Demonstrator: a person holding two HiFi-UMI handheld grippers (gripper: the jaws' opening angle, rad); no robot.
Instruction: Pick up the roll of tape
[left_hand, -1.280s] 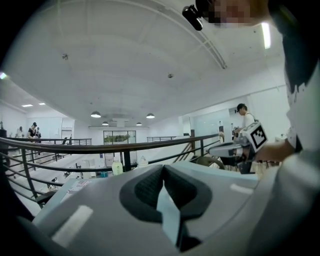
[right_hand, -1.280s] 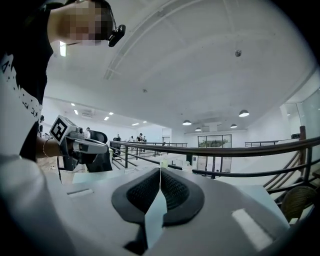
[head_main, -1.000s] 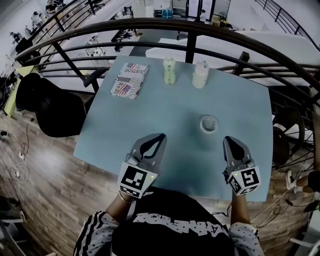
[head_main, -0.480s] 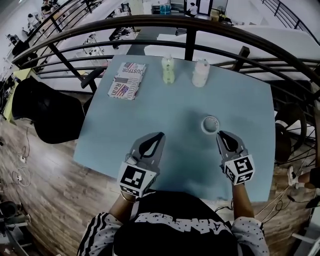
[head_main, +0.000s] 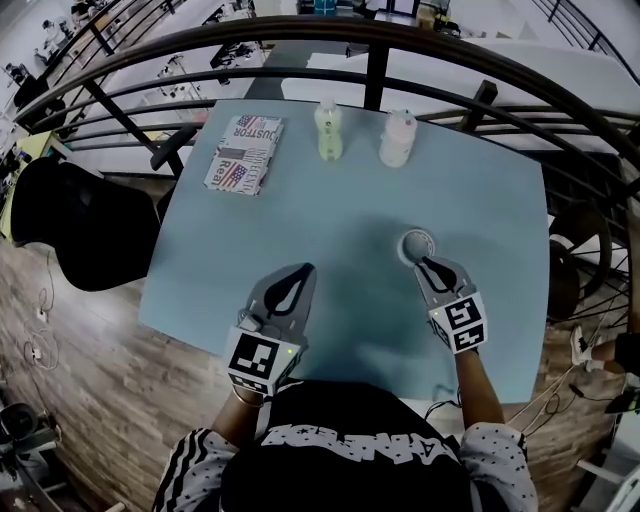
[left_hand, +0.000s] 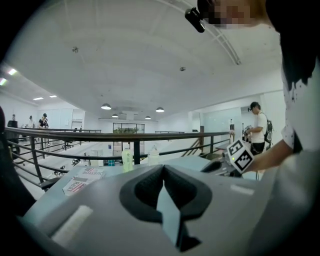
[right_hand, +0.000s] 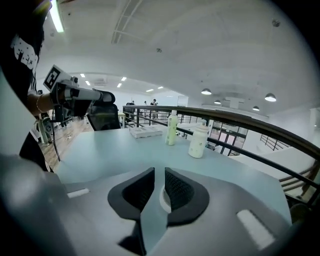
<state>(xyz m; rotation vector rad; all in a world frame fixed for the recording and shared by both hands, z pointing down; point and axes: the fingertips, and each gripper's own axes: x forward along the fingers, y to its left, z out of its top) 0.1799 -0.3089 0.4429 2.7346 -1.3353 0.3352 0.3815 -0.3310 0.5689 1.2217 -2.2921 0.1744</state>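
Observation:
The roll of tape (head_main: 417, 244) is a small white ring lying flat on the light blue table (head_main: 300, 215), right of centre. My right gripper (head_main: 428, 264) sits just behind it, tilted down, with its tips at the roll's near edge. In the right gripper view its jaws (right_hand: 159, 170) have just been opening; a narrow gap shows between them, and the tape (right_hand: 162, 199) shows through that gap, untouched by the pads. My left gripper (head_main: 302, 269) hovers over the table's near left part, away from the tape. Its fingertips meet (left_hand: 163, 168) with nothing between them.
At the table's far side lie a printed packet (head_main: 245, 154), a green bottle (head_main: 327, 130) and a white bottle (head_main: 397, 138). A dark metal railing (head_main: 380, 40) curves behind the table. A black chair (head_main: 70, 220) stands at the left.
My right gripper has come down and forward to the tape's near edge, and its jaws have parted. The left gripper has sunk a little towards the table.

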